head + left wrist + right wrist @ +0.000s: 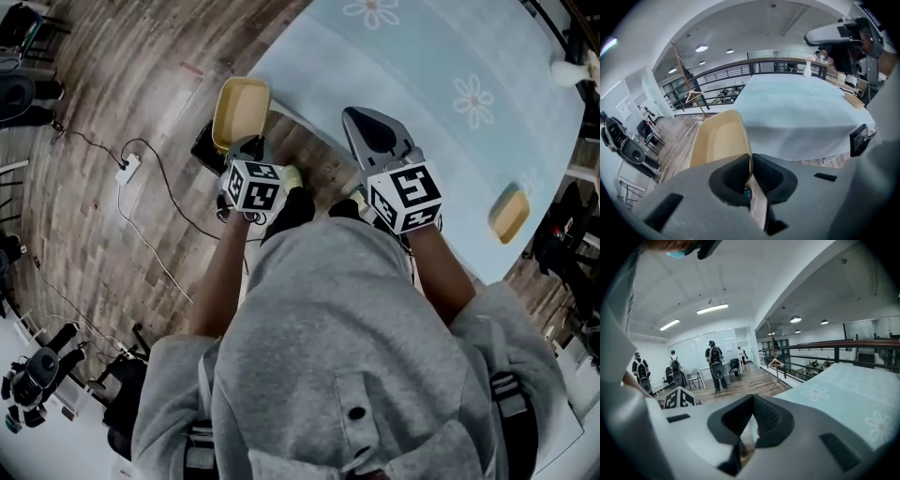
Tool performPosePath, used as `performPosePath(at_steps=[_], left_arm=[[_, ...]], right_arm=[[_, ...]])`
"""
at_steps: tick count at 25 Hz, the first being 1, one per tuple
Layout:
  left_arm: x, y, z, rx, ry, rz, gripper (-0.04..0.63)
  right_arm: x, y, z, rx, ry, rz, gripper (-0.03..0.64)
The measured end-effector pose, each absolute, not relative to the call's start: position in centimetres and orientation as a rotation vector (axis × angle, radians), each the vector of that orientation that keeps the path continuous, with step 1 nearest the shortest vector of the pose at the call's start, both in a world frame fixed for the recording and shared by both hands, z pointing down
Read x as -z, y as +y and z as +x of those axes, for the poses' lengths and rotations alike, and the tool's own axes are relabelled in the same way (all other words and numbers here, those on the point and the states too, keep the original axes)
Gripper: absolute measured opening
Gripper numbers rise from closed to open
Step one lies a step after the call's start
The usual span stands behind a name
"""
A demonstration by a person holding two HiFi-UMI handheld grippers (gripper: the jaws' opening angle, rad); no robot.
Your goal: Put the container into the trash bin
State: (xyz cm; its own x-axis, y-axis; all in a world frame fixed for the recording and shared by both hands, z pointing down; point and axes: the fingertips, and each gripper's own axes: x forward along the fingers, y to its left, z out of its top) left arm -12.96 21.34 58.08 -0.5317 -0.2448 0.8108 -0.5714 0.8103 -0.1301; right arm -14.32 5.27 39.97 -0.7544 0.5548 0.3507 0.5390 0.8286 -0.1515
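The left hand-held gripper [750,158] has its jaws pinched almost fully together on one thin side wall of the yellow plastic container [719,138], an open, shallow tub with its hollow facing the camera. In the head view the container hangs over the wooden floor [122,84], just off the edge of the worktop [422,56] (covered in a pale blue cloth printed with white flowers). A dark object [204,150] on the floor is partly hidden under the container; it may be the trash bin, though too little of it shows to be sure. The right hand-held gripper [751,398] is held out above the worktop's near edge, its jaws closed tip to tip with nothing between them. A second yellow container [509,214] lies on the worktop, well apart from both grippers. A white power strip [128,169] and its cable lie on the floor.
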Motion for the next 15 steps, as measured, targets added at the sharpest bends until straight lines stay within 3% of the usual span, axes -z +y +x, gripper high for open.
performPosePath(at_steps=[15], left_arm=[[-63.7, 37.8, -10.8, -0.135, -2.107, 0.263, 0.035]], right_arm=[[-44.5, 21.6, -17.2, 0.068, -2.386, -1.112, 0.026]])
